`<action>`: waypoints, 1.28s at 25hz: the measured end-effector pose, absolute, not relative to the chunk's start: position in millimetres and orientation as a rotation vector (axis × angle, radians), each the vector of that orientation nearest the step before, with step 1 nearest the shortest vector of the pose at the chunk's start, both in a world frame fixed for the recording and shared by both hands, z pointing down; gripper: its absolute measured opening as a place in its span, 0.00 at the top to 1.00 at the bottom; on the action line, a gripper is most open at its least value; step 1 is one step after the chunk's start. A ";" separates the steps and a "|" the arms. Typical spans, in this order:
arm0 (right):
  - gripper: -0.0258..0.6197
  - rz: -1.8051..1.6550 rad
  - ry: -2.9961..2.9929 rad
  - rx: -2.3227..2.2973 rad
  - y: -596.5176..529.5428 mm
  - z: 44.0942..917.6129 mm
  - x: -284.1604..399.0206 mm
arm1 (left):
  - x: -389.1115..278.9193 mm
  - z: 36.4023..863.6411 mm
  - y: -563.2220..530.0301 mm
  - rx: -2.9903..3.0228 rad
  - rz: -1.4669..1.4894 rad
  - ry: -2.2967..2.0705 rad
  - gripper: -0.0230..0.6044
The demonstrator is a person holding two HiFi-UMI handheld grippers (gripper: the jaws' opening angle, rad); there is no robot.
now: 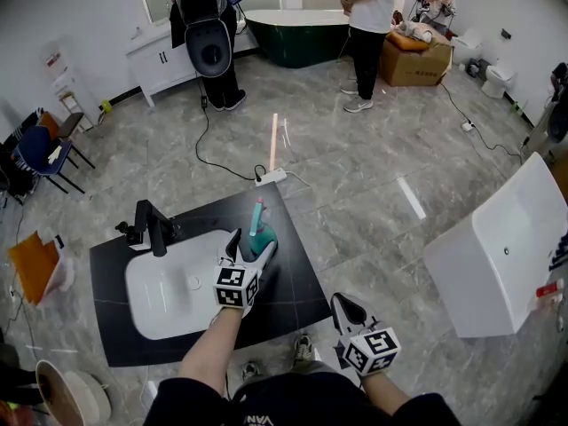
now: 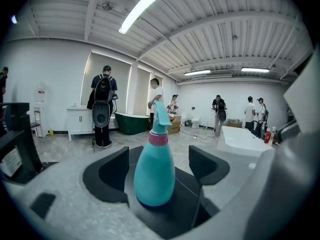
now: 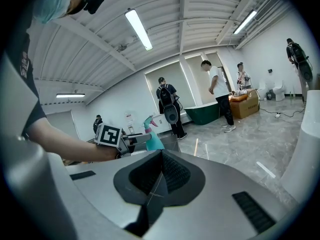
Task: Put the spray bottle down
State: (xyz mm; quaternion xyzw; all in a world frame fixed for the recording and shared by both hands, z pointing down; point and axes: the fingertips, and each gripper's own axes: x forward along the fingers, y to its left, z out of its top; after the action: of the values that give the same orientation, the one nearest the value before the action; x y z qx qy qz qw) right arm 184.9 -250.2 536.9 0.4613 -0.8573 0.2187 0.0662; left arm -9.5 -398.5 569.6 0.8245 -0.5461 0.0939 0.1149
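- Right hand-held gripper (image 1: pixel 344 307), jaws together, hung empty at 5 o'clock.
- Left hand-held gripper (image 1: pixel 253 243), jaws apart, flanked upright bottle (image 2: pixel 154 176) on tabletop (image 1: pixel 293 282), at sink's (image 1: pixel 164 300) 2 o'clock.

In the head view, the left gripper (image 1: pixel 253 243) covers the lower body of the spray bottle (image 1: pixel 258 223), so its base on the black counter (image 1: pixel 293 282) is hidden. In the right gripper view, the right gripper (image 3: pixel 161 159) blocks the bottle's foot too. The top edge cuts off the heads of a person with a backpack (image 1: pixel 204 25) and a person in a white shirt (image 1: pixel 371 7). The right edge clips a white basin (image 1: pixel 497 256). A small red and white item (image 1: pixel 548 289) is too small to identify.
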 end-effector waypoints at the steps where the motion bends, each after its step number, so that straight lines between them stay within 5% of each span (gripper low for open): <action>1: 0.96 0.659 -2.587 1.393 -248.2 536.5 182.4 | -11.4 570.5 -393.7 2.416 0.279 -1.596 0.36; 8: 0.96 0.652 -2.595 1.407 -233.1 530.5 160.1 | -27.5 564.9 -356.7 2.426 0.270 -1.566 0.49; 14: 0.96 0.645 -2.599 1.425 -219.0 526.4 140.1 | -42.0 543.6 -322.9 2.513 0.260 -1.567 0.77; 20: 0.96 0.632 -2.608 1.441 -203.9 520.6 115.7 | -59.8 526.9 -291.5 2.528 0.218 -1.549 0.92; 32: 0.96 0.618 -2.619 1.512 -171.4 509.2 81.4 | -86.1 512.0 -224.1 2.577 0.218 -1.429 0.95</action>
State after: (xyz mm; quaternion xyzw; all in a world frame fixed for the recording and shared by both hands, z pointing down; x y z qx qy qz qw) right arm 81.4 -171.4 509.2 0.4897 -0.8482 0.2002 0.0272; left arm -86.1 -224.1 512.0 0.8683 -0.4817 0.0736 0.0932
